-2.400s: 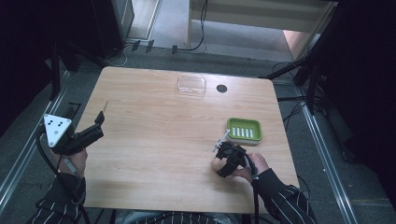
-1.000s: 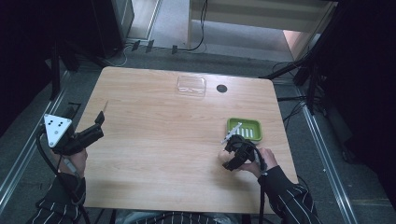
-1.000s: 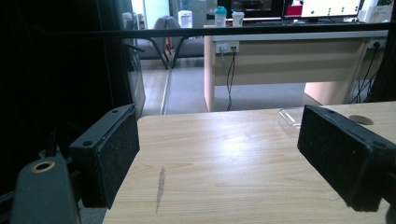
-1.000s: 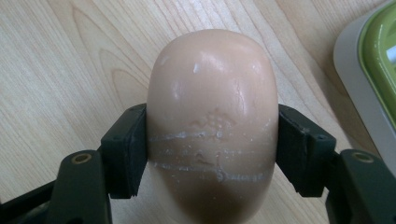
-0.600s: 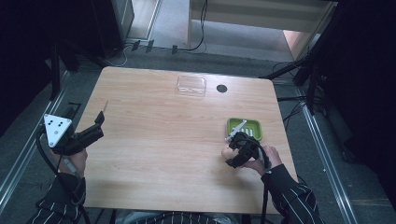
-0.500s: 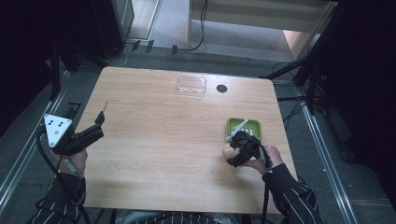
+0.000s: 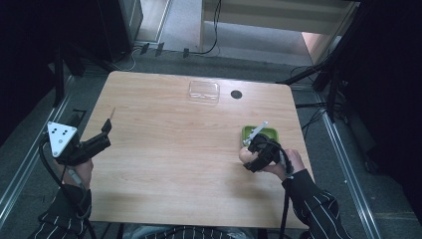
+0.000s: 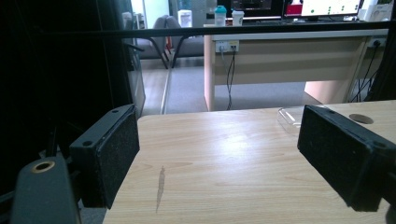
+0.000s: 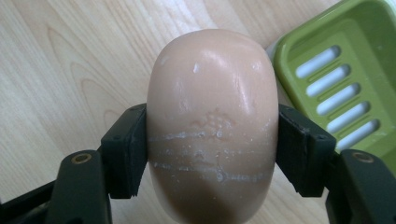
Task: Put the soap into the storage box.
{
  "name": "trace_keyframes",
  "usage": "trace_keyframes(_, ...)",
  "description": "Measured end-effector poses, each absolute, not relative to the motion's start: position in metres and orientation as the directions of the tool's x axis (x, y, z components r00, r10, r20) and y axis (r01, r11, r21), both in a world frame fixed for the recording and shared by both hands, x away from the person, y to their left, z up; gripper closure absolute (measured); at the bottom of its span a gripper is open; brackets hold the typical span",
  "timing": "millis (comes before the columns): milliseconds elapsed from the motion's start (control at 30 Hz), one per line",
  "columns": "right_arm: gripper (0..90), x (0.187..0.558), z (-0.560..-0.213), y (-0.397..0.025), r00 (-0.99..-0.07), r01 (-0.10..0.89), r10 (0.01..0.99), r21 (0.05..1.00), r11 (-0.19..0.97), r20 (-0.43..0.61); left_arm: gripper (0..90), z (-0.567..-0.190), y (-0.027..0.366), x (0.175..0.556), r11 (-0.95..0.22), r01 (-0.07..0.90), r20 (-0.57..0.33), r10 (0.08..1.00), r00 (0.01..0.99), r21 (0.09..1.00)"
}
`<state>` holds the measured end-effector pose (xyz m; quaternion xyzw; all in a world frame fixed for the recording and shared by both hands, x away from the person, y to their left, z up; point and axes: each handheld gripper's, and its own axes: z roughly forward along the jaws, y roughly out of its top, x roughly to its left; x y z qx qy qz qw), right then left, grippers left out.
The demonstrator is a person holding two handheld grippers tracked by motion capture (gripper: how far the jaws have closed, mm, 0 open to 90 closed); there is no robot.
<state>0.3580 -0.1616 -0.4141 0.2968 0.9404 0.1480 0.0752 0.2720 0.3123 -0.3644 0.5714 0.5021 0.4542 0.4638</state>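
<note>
1. Black and spread wide, the jaws of the left gripper (image 7: 102,134) hold nothing; it hangs at the left edge of the wooden table (image 7: 169,149), with bare wood showing between its pads (image 8: 109,154) in the left gripper view.
2. Ahead of that gripper and off to its right, near the far edge, a clear plastic lid (image 7: 203,91) lies flat with nothing in it. Just beside the lid is a round dark hole (image 7: 236,94) in the tabletop.
3. Further right, the right gripper (image 7: 247,158) is clamped on a peach-coloured bar of soap (image 9: 212,121). Each pad presses one long side of the bar, which stands out beyond the jaw tips. In the high view the soap (image 7: 244,155) shows as a pale lump at the gripper's front end, near the table's right edge.
4. Whitish scuff lines cross the soap's middle between the pads; I can read no stamp or brand on it.
5. Just beside the soap, to the gripper's right and slightly ahead, is a green soap dish (image 9: 345,70) with slotted drain holes in its floor. Its tray is empty, and the soap is close to its rim but not over it.
6. No label or writing can be read on the dish or lid.
</note>
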Motion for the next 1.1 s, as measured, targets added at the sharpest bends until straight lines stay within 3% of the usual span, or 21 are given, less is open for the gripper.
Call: trace_keyframes(1100, 34.1, 0.389, -0.397, -0.176, -0.821, 0.496, 0.563, 0.367, 0.787, -0.097, 13.5, -0.365, 0.313, 0.273, -0.067, 0.161, 0.053, 0.995, 0.087, 0.985)
